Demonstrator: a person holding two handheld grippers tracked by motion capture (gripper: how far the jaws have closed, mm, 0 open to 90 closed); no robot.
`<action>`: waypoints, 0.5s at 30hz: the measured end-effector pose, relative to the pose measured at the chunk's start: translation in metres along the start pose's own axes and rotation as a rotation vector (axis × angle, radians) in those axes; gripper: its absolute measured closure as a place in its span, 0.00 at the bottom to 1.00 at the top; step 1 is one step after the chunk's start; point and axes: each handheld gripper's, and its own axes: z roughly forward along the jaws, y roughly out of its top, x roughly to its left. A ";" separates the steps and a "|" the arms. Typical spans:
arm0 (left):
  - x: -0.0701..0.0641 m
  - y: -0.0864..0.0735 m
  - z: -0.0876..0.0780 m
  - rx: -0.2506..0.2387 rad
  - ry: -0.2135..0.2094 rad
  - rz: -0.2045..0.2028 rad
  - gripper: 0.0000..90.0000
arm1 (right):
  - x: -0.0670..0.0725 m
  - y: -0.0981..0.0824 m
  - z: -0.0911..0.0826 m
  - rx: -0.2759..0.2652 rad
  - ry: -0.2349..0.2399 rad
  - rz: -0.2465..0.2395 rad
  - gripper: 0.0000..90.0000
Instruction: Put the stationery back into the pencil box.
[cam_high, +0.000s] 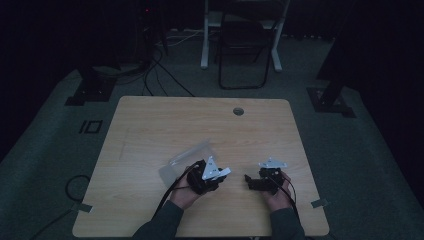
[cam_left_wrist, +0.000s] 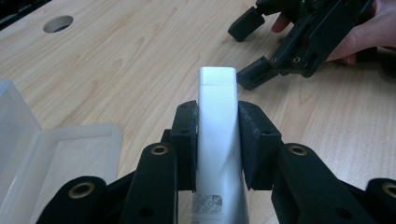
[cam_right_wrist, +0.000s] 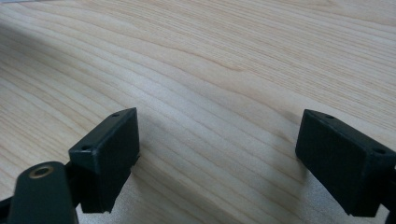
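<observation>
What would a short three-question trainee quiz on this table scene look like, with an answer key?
1. True or false: the left tongs are shut on the white block.
2. Which tongs stand open over bare wood: left or right?
3. What lies on the table beside the left tongs?

Key:
1. True.
2. The right tongs.
3. An open clear plastic box.

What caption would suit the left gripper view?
Left tool clamps a white block above the table, beside a clear box.
</observation>
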 end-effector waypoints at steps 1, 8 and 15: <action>0.000 0.000 0.000 0.000 0.000 0.000 0.78 | 0.000 0.000 0.000 0.000 0.000 0.000 0.15; 0.002 -0.001 -0.001 0.000 0.010 -0.004 0.78 | 0.000 0.000 0.000 0.000 0.000 0.000 0.15; 0.004 -0.002 -0.002 -0.001 0.017 -0.008 0.78 | 0.000 0.000 0.000 0.000 0.000 0.000 0.15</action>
